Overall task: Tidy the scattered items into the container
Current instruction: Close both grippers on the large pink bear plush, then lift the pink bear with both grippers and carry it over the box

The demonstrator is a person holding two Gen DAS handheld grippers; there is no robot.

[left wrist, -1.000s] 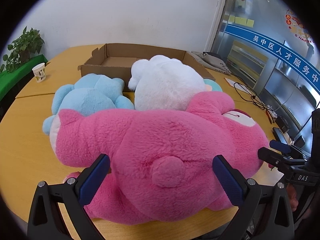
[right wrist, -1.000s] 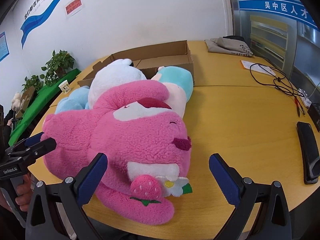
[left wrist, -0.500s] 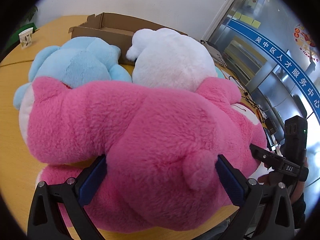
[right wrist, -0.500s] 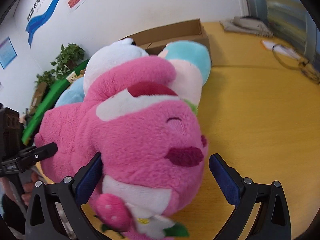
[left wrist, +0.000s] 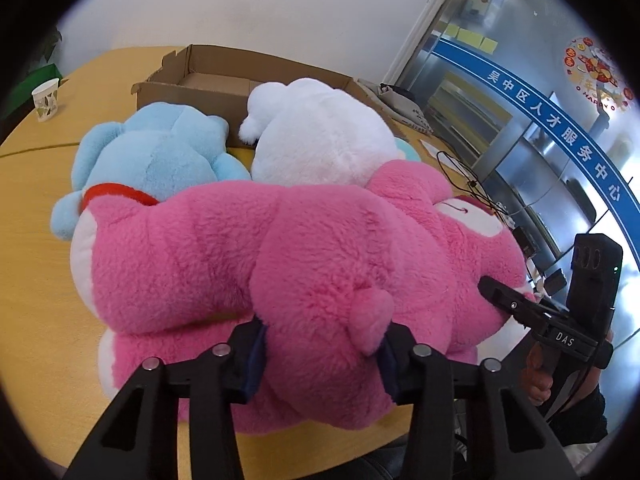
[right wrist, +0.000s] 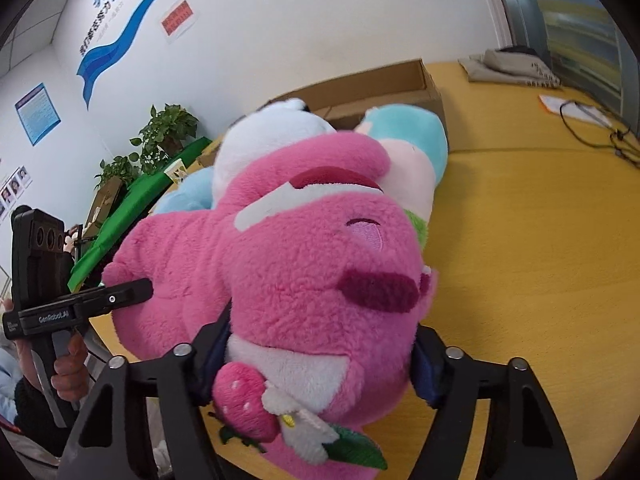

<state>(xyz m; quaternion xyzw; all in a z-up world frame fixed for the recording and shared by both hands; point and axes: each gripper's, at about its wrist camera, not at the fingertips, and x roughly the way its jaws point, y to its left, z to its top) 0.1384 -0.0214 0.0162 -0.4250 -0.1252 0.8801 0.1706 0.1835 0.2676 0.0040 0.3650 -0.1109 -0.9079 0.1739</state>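
Observation:
A big pink plush bear (left wrist: 280, 260) lies on the yellow table, rear end toward the left wrist camera. My left gripper (left wrist: 320, 356) is shut on its rump by the small tail. My right gripper (right wrist: 320, 356) is shut on the bear's head (right wrist: 320, 272), just above its strawberry. Behind the bear lie a light blue plush (left wrist: 156, 156), a white plush (left wrist: 320, 136) and a teal and pale pink plush (right wrist: 412, 148). The open cardboard box (left wrist: 208, 76) stands behind them.
A paper cup (left wrist: 46, 98) stands at the far left of the table (left wrist: 36, 280). Cables (right wrist: 592, 124), a paper and folded grey cloth (right wrist: 512, 66) lie on the right side. Potted plants (right wrist: 168, 132) stand beyond the left edge.
Both grippers moved in onto the pink bear and closed from wide open, the left on its rump, the right on its head. The bear's head now looks raised toward the right camera.

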